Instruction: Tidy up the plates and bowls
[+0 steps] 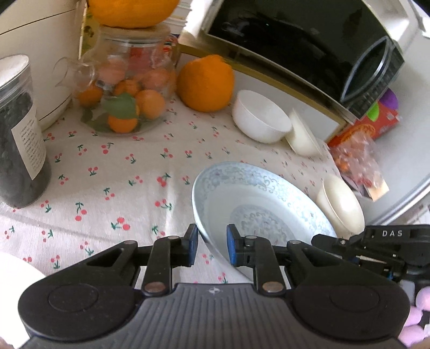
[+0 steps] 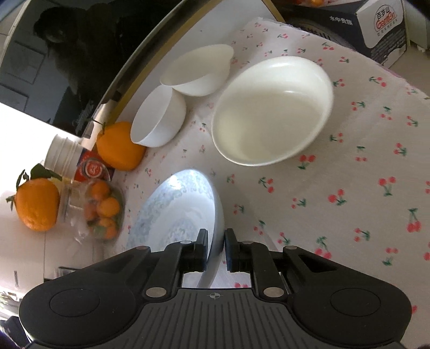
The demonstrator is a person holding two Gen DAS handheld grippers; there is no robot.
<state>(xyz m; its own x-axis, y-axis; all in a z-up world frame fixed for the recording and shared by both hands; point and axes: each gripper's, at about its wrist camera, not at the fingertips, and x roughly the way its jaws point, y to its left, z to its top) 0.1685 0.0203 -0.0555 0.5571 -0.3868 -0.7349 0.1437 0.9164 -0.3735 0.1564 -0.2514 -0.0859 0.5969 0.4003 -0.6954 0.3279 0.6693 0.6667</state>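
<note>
Both the left gripper (image 1: 212,248) and the right gripper (image 2: 216,248) are clamped on the patterned plate's (image 1: 258,198) rim; the white dish (image 2: 271,110) and two bowls (image 2: 158,120) in the upper frame remain unstacked.

Cherry-print cloth (image 1: 113,171) spread over the worktop. Glass jar (image 1: 126,88) of small oranges at the back left, cork-lidded, with a big orange (image 1: 131,10) sitting on top. Another orange (image 1: 205,83) just right of the jar, on the cloth. Dark-filled canister (image 1: 18,134) with a white label at far left. Black-fronted oven (image 1: 303,40) behind. Red box (image 1: 376,120) and clear bag (image 1: 357,158) at right. Printed carton (image 2: 381,29) at the cloth's far corner.
</note>
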